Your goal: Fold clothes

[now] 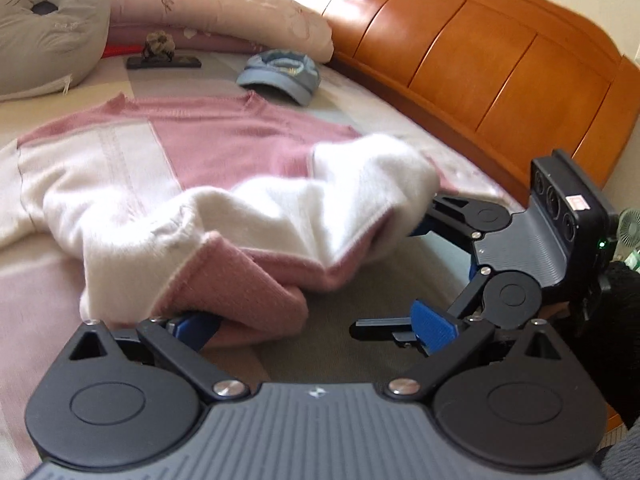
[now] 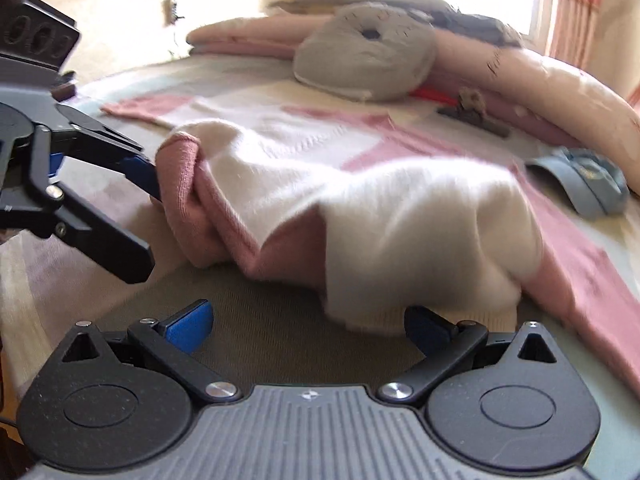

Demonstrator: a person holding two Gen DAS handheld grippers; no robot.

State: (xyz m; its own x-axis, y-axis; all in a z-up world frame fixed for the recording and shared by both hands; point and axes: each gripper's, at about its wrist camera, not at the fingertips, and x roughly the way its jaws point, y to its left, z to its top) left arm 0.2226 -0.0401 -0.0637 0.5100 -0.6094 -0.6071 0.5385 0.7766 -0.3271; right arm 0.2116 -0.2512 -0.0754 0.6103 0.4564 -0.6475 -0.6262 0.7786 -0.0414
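Pink-and-white fuzzy knit sweater (image 1: pixel 168 168) lies spread on the bed (image 1: pixel 340 316), its near edge lifted and bunched toward both grippers. Left gripper (image 1: pixel 312 326) stands spread, the pink hem fold touching its left finger. Right gripper (image 2: pixel 308 326) is likewise spread, white cloth just ahead, touching its right finger. To fold well, I judge each should pinch a hem corner level with the other, keeping the edge taut and straight.

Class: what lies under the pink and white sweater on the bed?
The sweater rests on a patterned bedspread, which shows all around it. Its near edge is bunched up off the bed. Whatever sits beneath the flat part is covered and cannot be seen.
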